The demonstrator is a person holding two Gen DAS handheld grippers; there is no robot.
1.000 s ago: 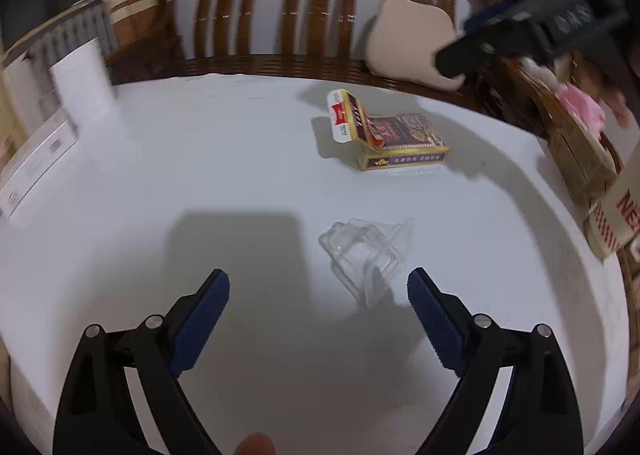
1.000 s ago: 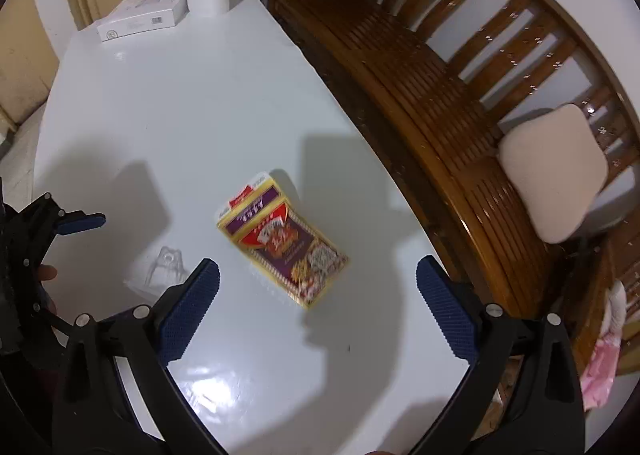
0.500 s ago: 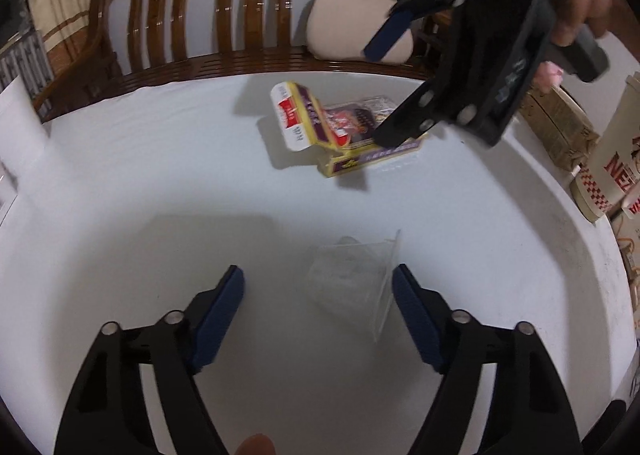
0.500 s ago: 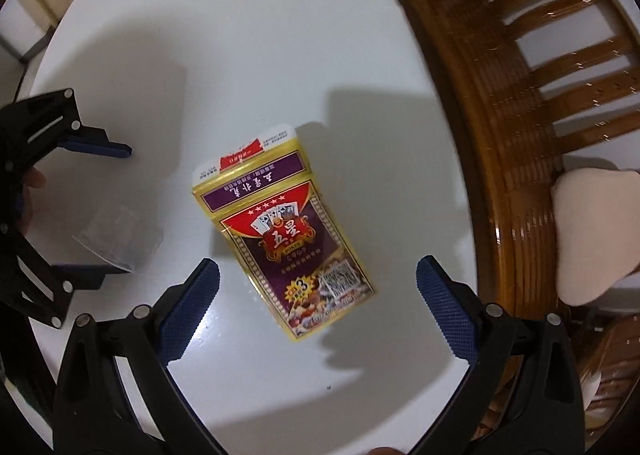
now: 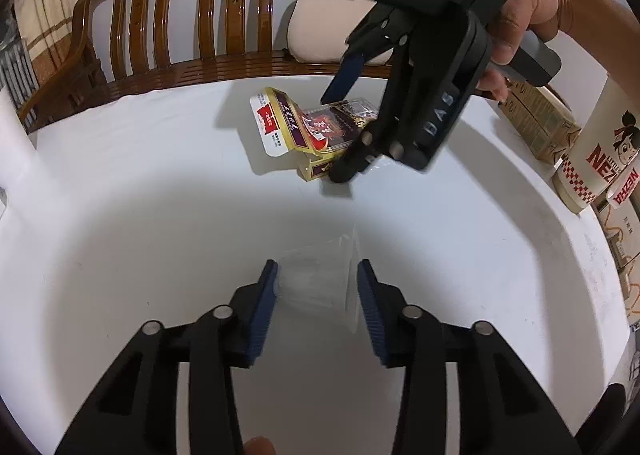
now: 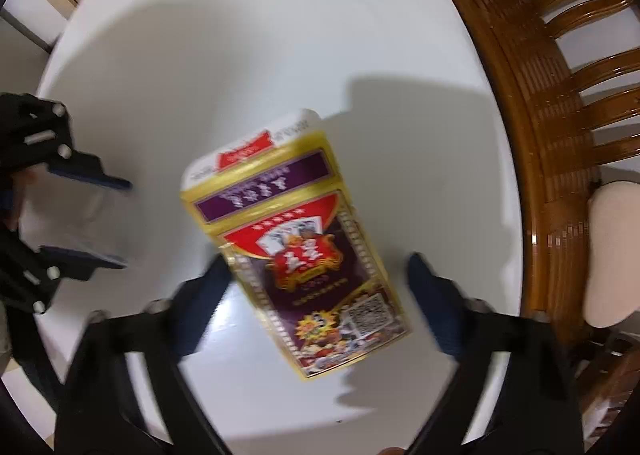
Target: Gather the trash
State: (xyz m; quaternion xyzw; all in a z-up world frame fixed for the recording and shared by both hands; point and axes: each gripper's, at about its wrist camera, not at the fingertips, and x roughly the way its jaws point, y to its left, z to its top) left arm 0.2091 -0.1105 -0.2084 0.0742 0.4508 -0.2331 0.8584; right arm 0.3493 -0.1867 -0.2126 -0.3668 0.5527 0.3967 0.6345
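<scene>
A clear plastic wrapper lies on the white table. My left gripper has its pads on both sides of it and has closed onto it. An empty purple and gold playing-card box with its flap open lies flat; it also shows in the left wrist view. My right gripper is open and straddles the box, with its fingers on either side and a gap to each. In the left wrist view the right gripper comes down over the box.
A curved wooden bench with a beige cushion runs along the table's far edge. A printed paper cup and cardboard boxes stand at the right. My left gripper shows at the left in the right wrist view.
My left gripper moved forward and closed around the plastic wrapper. My right gripper came down over the card box and narrowed a little.
</scene>
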